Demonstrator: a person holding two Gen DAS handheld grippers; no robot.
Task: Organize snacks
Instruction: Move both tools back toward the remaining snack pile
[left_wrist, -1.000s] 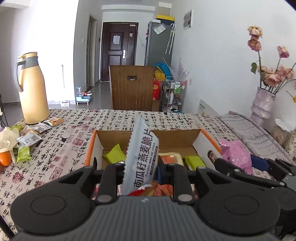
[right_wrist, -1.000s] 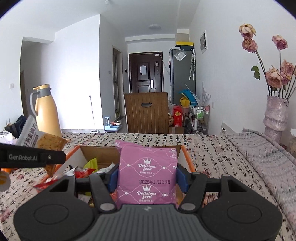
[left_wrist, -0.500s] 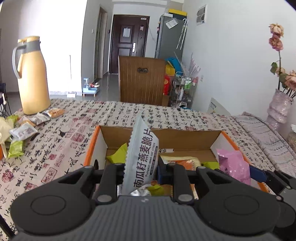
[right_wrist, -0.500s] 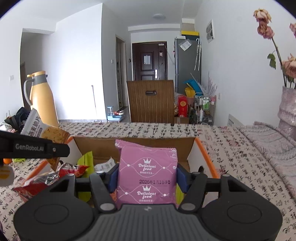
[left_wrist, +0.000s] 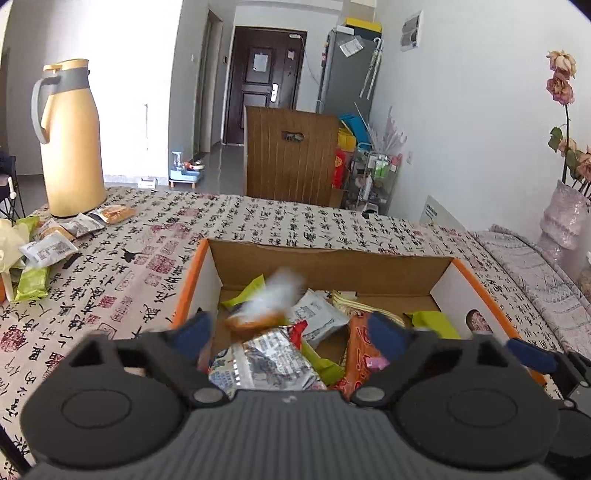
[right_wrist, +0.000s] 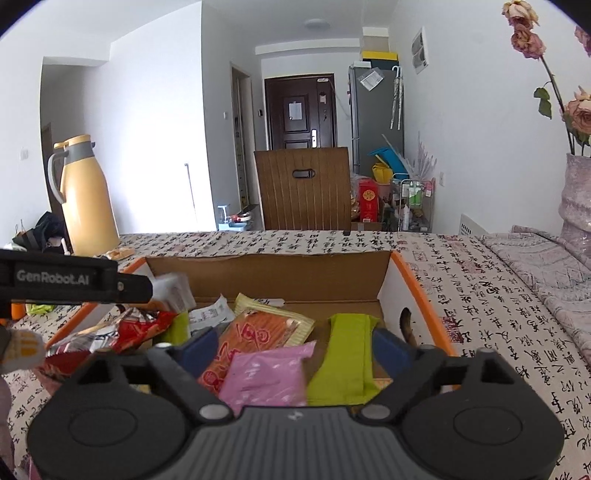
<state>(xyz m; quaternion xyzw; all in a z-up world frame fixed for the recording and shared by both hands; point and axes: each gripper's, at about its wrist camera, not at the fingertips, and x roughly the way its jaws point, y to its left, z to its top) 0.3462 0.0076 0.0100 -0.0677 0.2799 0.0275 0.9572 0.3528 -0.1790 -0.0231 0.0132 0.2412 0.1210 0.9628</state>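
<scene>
Opening: both grippers' jaws have just spread over the box (left_wrist: 388, 267).
Left gripper (left_wrist: 291, 332): empty, blurred white packet (left_wrist: 275, 295) beyond.
Right gripper (right_wrist: 295, 349): empty, pink packet (right_wrist: 264, 374) lies below.

I see the cardboard box (left_wrist: 328, 266) on the desk (left_wrist: 258, 221) straight ahead, snack packets (right_wrist: 258, 332) piled inside. Left of it lie loose packets (left_wrist: 48, 251), the thermos jug (left_wrist: 70, 140) behind them. A chair (left_wrist: 291, 155) stands beyond the desk.

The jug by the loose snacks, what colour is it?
Pale yellow jug with a grey handle and collar; clearest in the left wrist view.
</scene>
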